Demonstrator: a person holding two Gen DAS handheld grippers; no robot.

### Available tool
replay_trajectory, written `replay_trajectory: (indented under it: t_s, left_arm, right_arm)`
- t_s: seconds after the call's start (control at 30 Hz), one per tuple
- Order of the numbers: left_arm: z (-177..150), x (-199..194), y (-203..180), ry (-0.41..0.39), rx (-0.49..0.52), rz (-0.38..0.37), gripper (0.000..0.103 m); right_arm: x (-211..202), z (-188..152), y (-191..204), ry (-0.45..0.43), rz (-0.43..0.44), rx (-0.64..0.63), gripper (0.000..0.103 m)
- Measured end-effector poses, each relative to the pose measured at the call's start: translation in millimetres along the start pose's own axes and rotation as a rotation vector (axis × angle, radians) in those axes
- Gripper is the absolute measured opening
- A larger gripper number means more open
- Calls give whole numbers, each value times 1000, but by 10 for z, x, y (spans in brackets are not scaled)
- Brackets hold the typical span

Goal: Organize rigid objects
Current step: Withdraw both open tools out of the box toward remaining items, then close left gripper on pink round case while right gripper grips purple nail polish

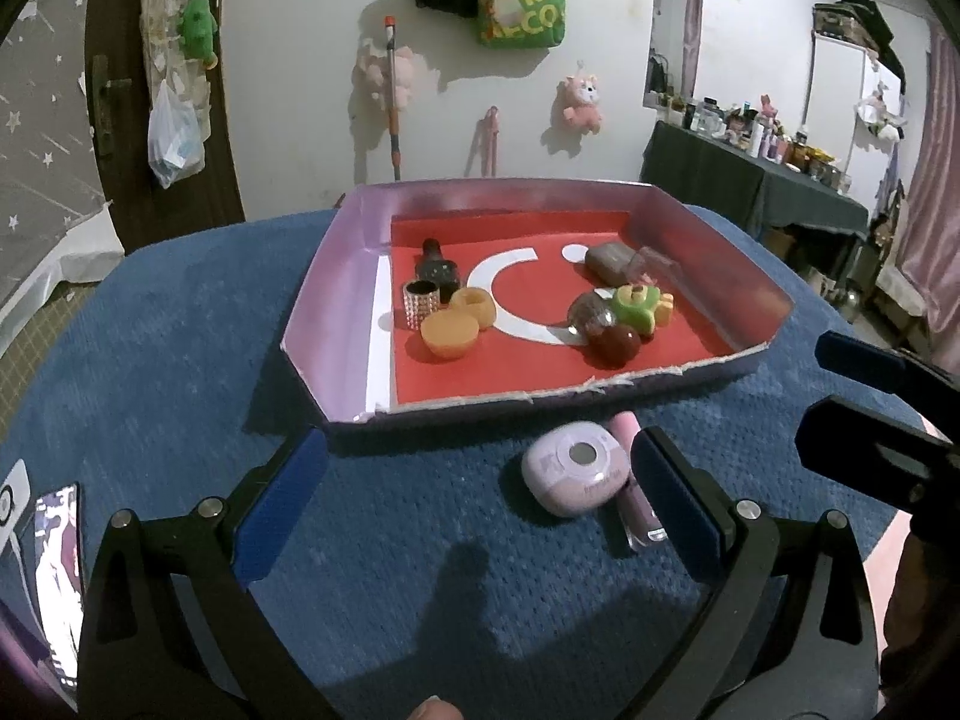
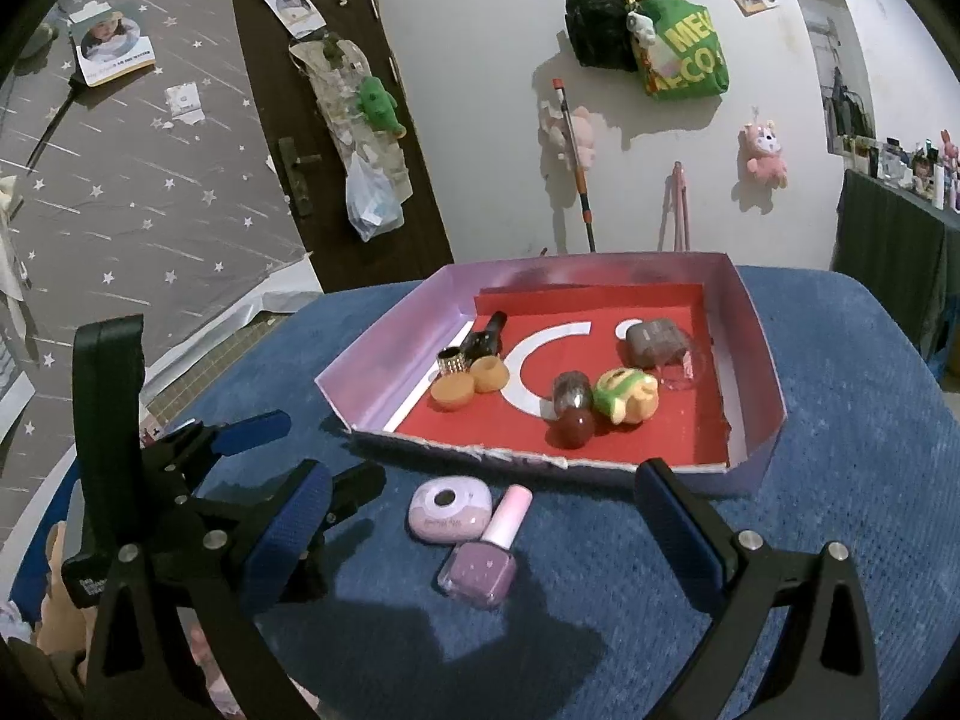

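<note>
Rigid objects are mostly sitting in the tray (image 2: 757,324) already: at its left a black bottle (image 2: 487,338), a studded ring (image 2: 451,363) and two orange pieces (image 2: 451,391), at its right a dark red ball (image 2: 574,427) and a green toy (image 2: 624,399). Two things are waiting outside on the blue cloth (image 2: 840,510), near the tray's front wall: a lilac case (image 2: 450,509) and, touching it, a nail polish bottle (image 2: 489,549). I judge the task nearly done. The left gripper (image 1: 477,504) is standing wide and empty, and the right gripper (image 2: 483,522) is also wide, holding nothing.
</note>
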State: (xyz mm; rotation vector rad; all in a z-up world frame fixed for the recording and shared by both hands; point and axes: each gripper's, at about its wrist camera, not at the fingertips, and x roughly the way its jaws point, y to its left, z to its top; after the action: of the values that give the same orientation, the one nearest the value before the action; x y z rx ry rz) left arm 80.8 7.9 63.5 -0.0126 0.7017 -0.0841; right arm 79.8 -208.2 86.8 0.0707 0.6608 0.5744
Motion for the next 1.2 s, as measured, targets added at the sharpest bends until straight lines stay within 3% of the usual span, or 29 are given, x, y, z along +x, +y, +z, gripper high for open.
replay_trajectory:
  t_s: [0.5,0.73,1.1,1.2]
  left_arm:
    - [-241,134,86,63,-37,8,103]
    - [-259,174,157,77,-51,12,103]
    - [-220,241,204,89,-75,-6,103]
    - [-199,276,155,96,-74,-22,103]
  right_arm:
    - [208,-322,-91,82,-51,14,103]
    - [423,-418,-123,141,-143,-30,103]
    - [741,-499,95,210,-194,-161,103]
    - [771,-493,108,216,-257,-185,96]
